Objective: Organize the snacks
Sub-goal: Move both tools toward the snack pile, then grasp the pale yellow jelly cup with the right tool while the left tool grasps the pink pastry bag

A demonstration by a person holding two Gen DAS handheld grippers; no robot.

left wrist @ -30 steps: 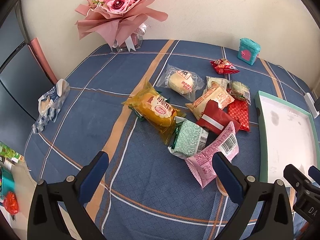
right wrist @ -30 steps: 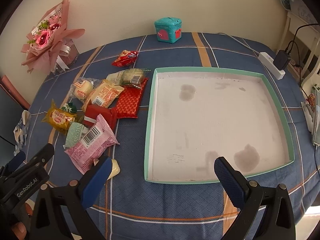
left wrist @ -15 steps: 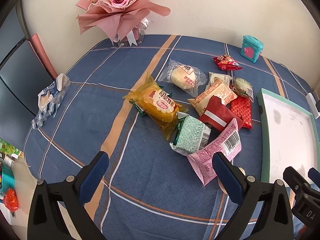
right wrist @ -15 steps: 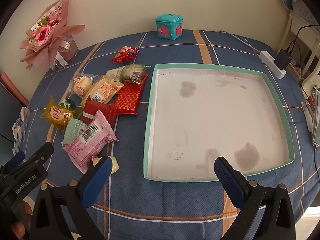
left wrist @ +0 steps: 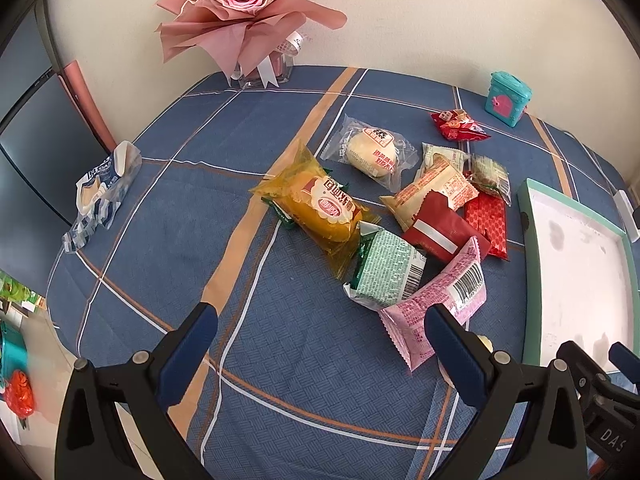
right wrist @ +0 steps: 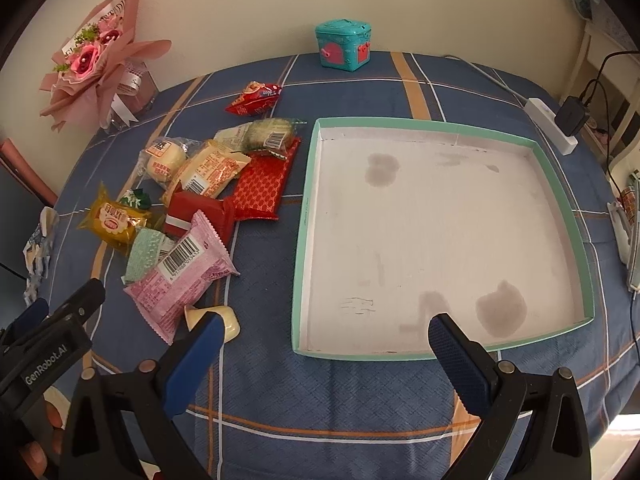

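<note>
On the blue plaid tablecloth [left wrist: 168, 208] a heap of wrapped snacks lies left of a shallow teal-rimmed tray [right wrist: 558, 184], whose white floor is bare apart from a few grey stains. Around them stand a pink bouquet [left wrist: 244, 4] at the far edge, a small teal box [right wrist: 344, 44] by the wall, a crumpled blue-and-white wrapper [left wrist: 100, 196] off to the left, and a white power strip [right wrist: 554, 126] beyond the tray. Nothing blocks the way from heap to tray except the tray's own low wall. Compared with a second ago, the left camera has drawn nearer the heap — the snacks sit larger and the bouquet has slid up toward the frame's top; the right view has barely changed. Nearest the tongs lies a pink packet [left wrist: 436, 300] with a barcode, overlapping a green packet [left wrist: 386, 270]; behind these are a yellow packet [left wrist: 320, 208], a dark red packet [left wrist: 444, 226], a patterned red packet [right wrist: 262, 184], a clear-wrapped bun [left wrist: 370, 152] and, apart at the back, a small red packet [right wrist: 254, 98]. A pale cream piece [right wrist: 230, 318] peeks from under the pink packet's near end. The left gripper [left wrist: 320, 334] and right gripper [right wrist: 324, 338] both hover with jaws spread wide, holding nothing — the left one just short of the pink packet, the right one over the tray's near edge.
</note>
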